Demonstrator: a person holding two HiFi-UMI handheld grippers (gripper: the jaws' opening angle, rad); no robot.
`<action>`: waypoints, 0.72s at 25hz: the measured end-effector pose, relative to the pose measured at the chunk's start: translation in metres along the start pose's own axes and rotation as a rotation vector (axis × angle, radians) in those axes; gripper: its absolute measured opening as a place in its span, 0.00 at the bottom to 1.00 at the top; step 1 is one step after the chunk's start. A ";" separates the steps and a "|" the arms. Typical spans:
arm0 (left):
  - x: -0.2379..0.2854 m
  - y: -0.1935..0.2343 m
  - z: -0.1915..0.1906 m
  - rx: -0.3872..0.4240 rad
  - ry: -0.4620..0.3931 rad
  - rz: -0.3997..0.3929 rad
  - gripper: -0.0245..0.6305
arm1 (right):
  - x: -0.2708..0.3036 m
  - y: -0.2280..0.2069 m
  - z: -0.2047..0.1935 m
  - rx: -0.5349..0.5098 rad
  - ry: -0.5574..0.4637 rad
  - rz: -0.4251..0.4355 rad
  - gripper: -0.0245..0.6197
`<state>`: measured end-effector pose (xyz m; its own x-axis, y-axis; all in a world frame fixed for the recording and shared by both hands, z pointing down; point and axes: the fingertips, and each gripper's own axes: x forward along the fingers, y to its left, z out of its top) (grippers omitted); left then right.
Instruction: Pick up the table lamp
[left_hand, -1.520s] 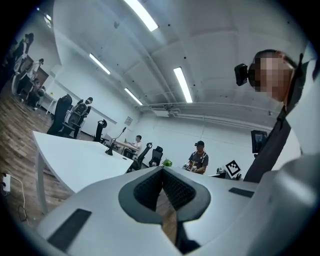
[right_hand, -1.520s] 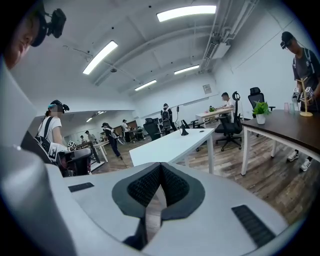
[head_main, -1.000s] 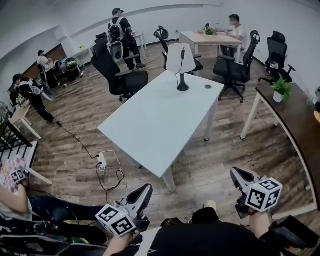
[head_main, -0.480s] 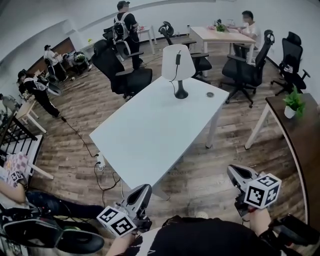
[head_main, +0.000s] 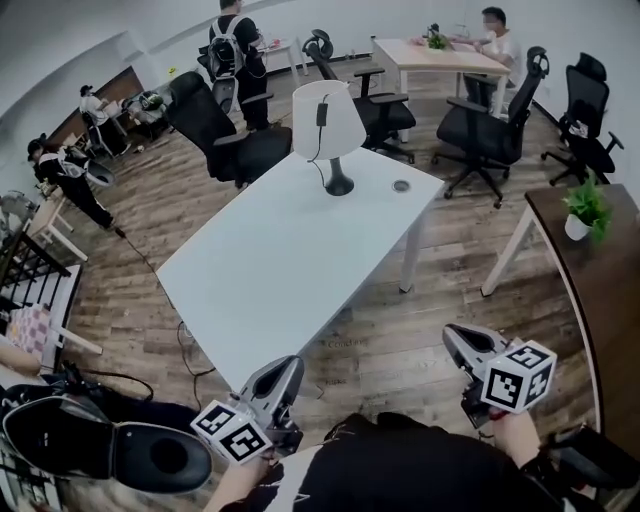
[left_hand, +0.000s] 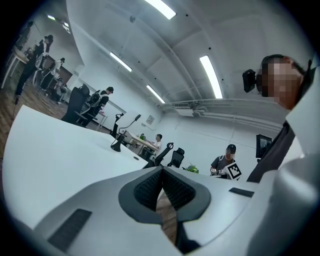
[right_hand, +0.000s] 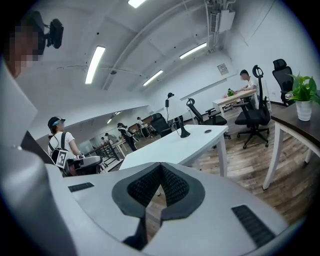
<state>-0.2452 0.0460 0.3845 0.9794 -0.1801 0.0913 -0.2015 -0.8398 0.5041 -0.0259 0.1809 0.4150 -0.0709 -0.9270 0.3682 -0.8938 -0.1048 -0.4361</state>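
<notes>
Looking down in the head view, the lamp (head_main: 328, 130) stands upright on the far part of the white tabletop (head_main: 290, 270), with a white shade, a dark stem and a round dark base. A dark cord hangs down the front of the shade. A small dark disc (head_main: 401, 185) lies on the tabletop just right of the base. The left tongs (head_main: 288, 368) hang low in the view, just off the near corner of the tabletop and well apart from the lamp. The right tongs (head_main: 452, 335) hang over the wood floor (head_main: 440, 290), right of the tabletop and just as far from the lamp. Black chairs (head_main: 480, 130) stand beyond the tabletop, and a potted plant (head_main: 583, 205) sits on a dark table at the right. In the left gripper view, the tongs are clenched, their ribbed pads meeting at the tips with nothing between them. The tabletop stretches away at the left, and the lamp's dark base shows small at its far end. In the right gripper view, these tongs are clenched too, pads together and empty. The lamp's base and stem rise from the far end of the tabletop above the tips, with the disc to the right of them and the plant at the far right.
</notes>
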 end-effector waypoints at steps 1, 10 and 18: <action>0.005 0.000 -0.003 0.000 0.008 0.002 0.06 | -0.001 -0.004 0.000 0.009 -0.003 0.005 0.06; 0.056 -0.010 0.011 0.058 0.010 -0.010 0.06 | -0.017 -0.021 0.006 0.062 -0.049 0.032 0.06; 0.075 -0.023 0.005 0.040 0.019 -0.044 0.06 | -0.038 -0.046 0.017 0.080 -0.093 0.000 0.06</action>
<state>-0.1672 0.0496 0.3755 0.9874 -0.1330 0.0858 -0.1579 -0.8664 0.4737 0.0251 0.2151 0.4073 -0.0263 -0.9560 0.2922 -0.8555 -0.1296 -0.5012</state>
